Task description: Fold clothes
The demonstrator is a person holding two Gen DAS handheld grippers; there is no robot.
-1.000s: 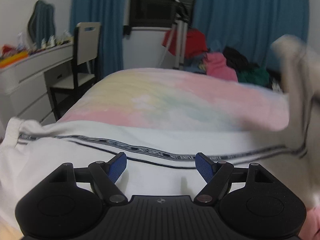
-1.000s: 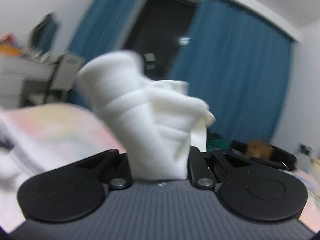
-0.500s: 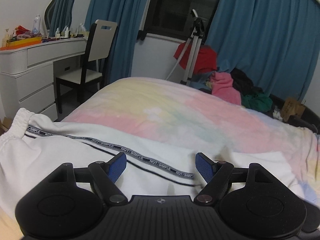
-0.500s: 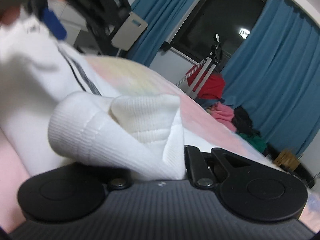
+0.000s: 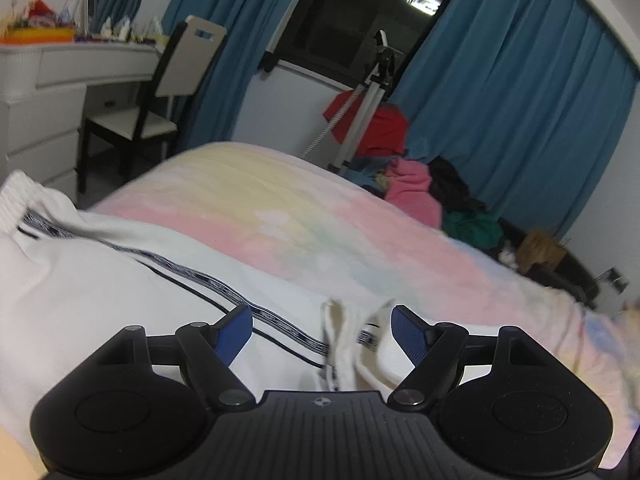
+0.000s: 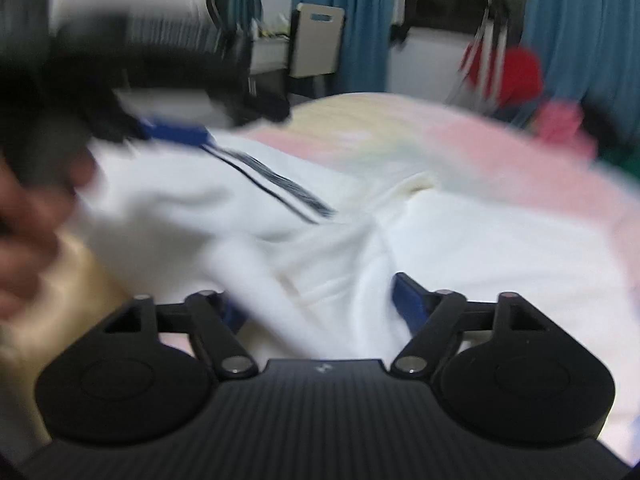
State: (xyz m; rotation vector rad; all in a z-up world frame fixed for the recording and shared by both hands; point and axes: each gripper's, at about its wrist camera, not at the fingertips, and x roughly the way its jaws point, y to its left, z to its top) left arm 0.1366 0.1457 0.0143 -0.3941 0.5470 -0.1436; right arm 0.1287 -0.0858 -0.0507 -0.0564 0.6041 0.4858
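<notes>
White trousers (image 5: pixel 120 288) with a dark patterned side stripe (image 5: pixel 192 274) lie on the pastel bed (image 5: pixel 304 216). The elastic waistband (image 5: pixel 16 196) is at the far left. My left gripper (image 5: pixel 322 330) is open just above the cloth, and a folded white cuff end (image 5: pixel 340 344) lies between its blue pads. In the blurred right wrist view, my right gripper (image 6: pixel 316 304) is open over bunched white cloth (image 6: pixel 440 240), which lies loose between the fingers. The left gripper (image 6: pixel 176 130) shows at upper left there.
A white dresser (image 5: pixel 48 96) and a chair (image 5: pixel 160 100) stand to the left of the bed. A tripod (image 5: pixel 368 92) and a pile of coloured clothes (image 5: pixel 416 188) sit beyond the bed by blue curtains (image 5: pixel 500 100). A cardboard box (image 5: pixel 540 248) is at right.
My right gripper has let go of the white cuff it carried over and now stands open. The trouser leg now lies folded over by my left gripper, which tilted slightly.
</notes>
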